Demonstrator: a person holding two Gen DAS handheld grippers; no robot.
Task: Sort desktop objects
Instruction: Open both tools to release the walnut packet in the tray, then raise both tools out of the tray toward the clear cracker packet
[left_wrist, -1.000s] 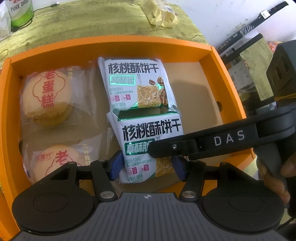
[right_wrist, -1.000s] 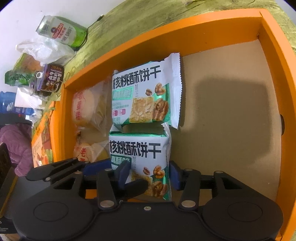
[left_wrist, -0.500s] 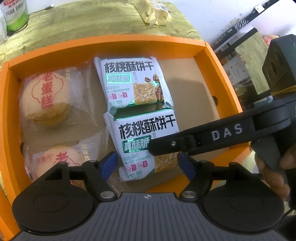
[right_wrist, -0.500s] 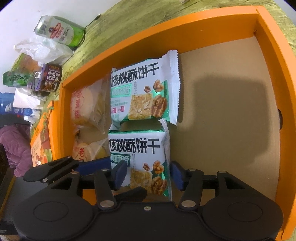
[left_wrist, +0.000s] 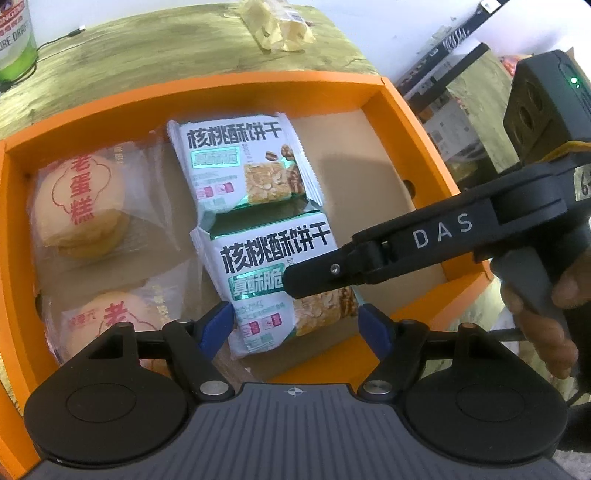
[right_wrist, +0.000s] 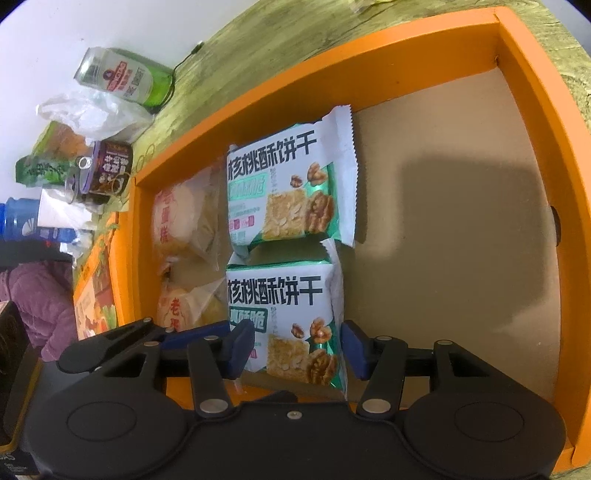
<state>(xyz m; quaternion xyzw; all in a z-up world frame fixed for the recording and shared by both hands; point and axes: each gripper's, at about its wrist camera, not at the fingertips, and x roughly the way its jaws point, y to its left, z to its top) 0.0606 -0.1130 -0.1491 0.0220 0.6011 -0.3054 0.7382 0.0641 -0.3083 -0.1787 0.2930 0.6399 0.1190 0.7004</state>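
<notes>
An orange tray (left_wrist: 424, 140) sits on the counter (left_wrist: 147, 48), already partly filled. Two clear-wrapped egg cakes, one at the back (left_wrist: 79, 206) and one in front (left_wrist: 110, 321), take the column at 9 o'clock. Two walnut biscuit packets, the far packet (left_wrist: 243, 166) and the near packet (left_wrist: 280, 288), run down the middle, the near one's top edge tucked just under the far one. The strip of tray floor at 3 o'clock is bare, so as I judge it the sorting is well along but not finished.

The left hand-held gripper (left_wrist: 295, 325) stands open, its blue pads to either side of the near packet's lower end without pressing it. The right hand-held gripper (right_wrist: 297, 349) is parted too, straddling that same packet, pads not squeezing; neither has hold of anything.

Left out on the counter: a yellowish wrapped snack (left_wrist: 277, 22) at 12 o'clock beyond the tray, and off at 10 o'clock a green can (right_wrist: 125, 79), a crumpled plastic bag (right_wrist: 88, 114) and a small dark tin (right_wrist: 105, 171). The right tool's black finger crosses over the near packet, crowding the left one's room.
</notes>
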